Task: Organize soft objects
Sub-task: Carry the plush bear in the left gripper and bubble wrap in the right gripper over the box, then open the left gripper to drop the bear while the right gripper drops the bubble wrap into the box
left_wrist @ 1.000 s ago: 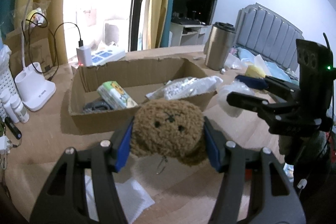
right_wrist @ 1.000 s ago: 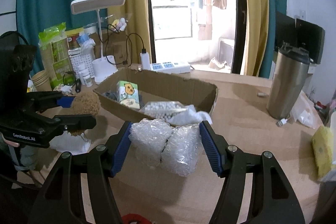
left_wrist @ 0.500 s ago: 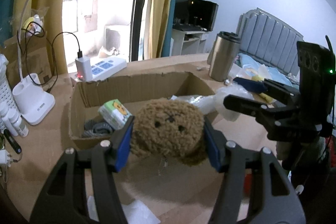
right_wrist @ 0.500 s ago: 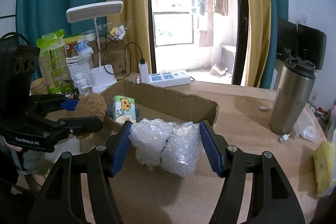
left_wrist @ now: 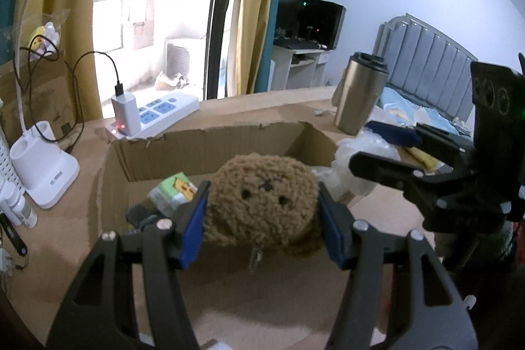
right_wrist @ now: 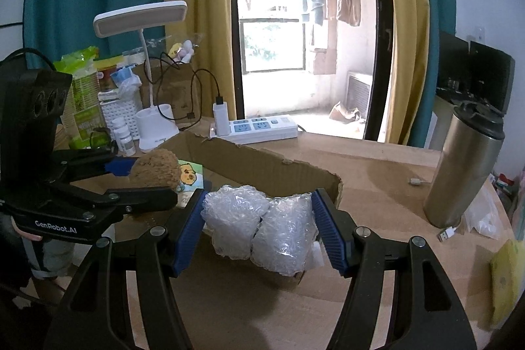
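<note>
A wooden worktop (right_wrist: 377, 173) carries an open cardboard box (left_wrist: 210, 146) with torn upper edges; inside it, toward the left, lie a small green-and-yellow printed packet (left_wrist: 172, 191) and a dark item that is too hidden to make out. At the far left edge stand a white desk lamp (right_wrist: 144, 22) on its base, a white power strip (right_wrist: 262, 128) with a charger plugged in, and some small white bottles (right_wrist: 123, 133). A steel tumbler (right_wrist: 466, 169) with a black lid stands upright at the right, a loose cable end (right_wrist: 449, 232) just beside its foot. Behind the worktop hang yellow and teal curtains (right_wrist: 193, 5) either side of a glass door, with clothes on a line outside; a grey padded headboard (left_wrist: 423, 61) and a dark screen (left_wrist: 311, 22) show on the far right. The left claw (left_wrist: 262, 215) points down over the near wall of the box, its blue pads pressed on either side of a brown plush toy (left_wrist: 262, 195) with a stitched face. The right claw (right_wrist: 257, 227) is angled down too, over the right end of the box, and grips a wad of bubble wrap (right_wrist: 259, 227) between its pads.
</note>
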A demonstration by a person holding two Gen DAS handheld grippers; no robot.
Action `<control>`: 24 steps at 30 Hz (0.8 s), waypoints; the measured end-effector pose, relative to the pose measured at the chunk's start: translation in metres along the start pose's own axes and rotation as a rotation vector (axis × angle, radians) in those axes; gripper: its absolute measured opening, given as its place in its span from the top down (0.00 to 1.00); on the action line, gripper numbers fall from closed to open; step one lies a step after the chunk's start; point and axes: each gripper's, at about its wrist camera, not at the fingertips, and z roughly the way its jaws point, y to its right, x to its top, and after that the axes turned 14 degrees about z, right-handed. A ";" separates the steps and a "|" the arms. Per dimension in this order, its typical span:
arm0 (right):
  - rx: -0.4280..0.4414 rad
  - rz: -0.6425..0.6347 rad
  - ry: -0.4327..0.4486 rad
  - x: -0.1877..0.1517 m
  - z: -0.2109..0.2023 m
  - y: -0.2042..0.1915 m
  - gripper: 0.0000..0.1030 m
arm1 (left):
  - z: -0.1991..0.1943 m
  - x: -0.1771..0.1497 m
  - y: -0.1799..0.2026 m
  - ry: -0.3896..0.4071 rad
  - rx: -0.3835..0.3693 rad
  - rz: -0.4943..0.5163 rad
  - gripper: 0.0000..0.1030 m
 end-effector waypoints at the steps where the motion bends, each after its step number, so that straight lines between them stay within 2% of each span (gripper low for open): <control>1: 0.000 -0.001 0.000 0.001 0.001 0.000 0.34 | 0.001 0.001 0.000 0.001 -0.002 0.000 0.40; 15: -0.016 0.000 -0.010 0.020 0.021 0.007 0.34 | 0.023 0.009 -0.015 0.006 -0.003 -0.046 0.40; 24: -0.019 0.018 -0.030 0.028 0.041 0.014 0.34 | 0.048 0.007 -0.019 -0.033 -0.002 -0.060 0.39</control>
